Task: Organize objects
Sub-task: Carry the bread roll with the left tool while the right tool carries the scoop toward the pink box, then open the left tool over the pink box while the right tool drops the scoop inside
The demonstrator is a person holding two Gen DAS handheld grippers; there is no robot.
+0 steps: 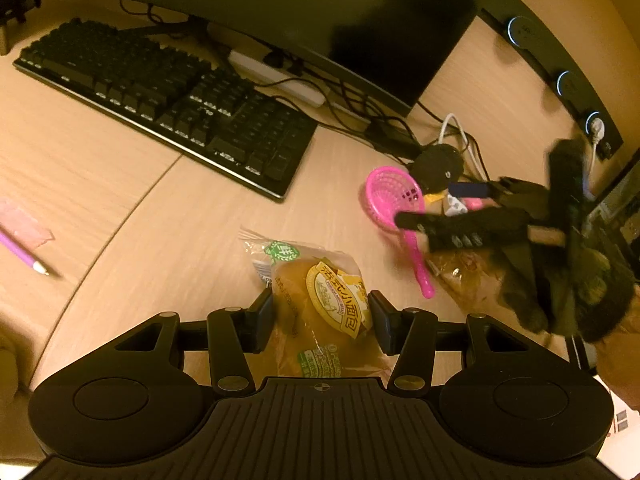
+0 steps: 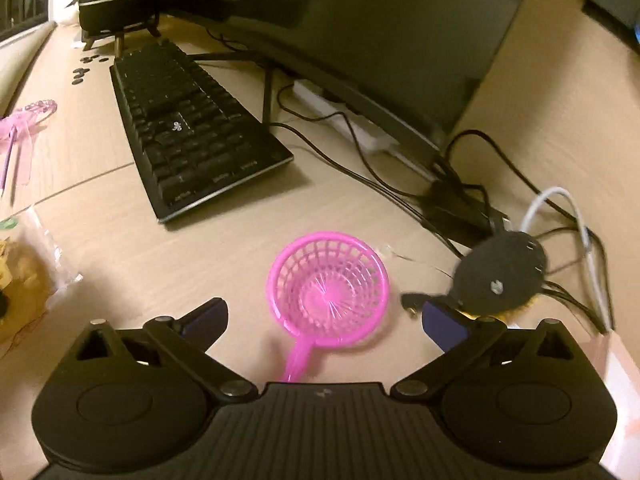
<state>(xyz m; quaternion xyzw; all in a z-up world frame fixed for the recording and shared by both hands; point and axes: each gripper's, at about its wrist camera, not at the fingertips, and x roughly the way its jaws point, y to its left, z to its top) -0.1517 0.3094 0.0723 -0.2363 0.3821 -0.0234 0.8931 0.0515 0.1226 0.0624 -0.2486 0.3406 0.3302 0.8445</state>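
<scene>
A packaged bread roll (image 1: 324,300) in a clear wrapper with a yellow label lies on the wooden desk, and my left gripper (image 1: 320,312) is shut on it, a finger on each side. A pink plastic strainer (image 2: 328,280) lies on the desk with its handle toward me, between the fingers of my right gripper (image 2: 324,316), which is open and empty just above it. The strainer (image 1: 394,196) and the right gripper (image 1: 460,216) also show in the left wrist view, blurred. A round black object (image 2: 500,274) lies right of the strainer.
A black keyboard (image 1: 168,96) and a dark monitor (image 1: 320,20) stand behind, with a tangle of cables (image 2: 460,200) and a white power strip (image 1: 280,76). A pink pen (image 1: 22,254) lies far left. Another bread packet (image 1: 468,276) lies under the right gripper.
</scene>
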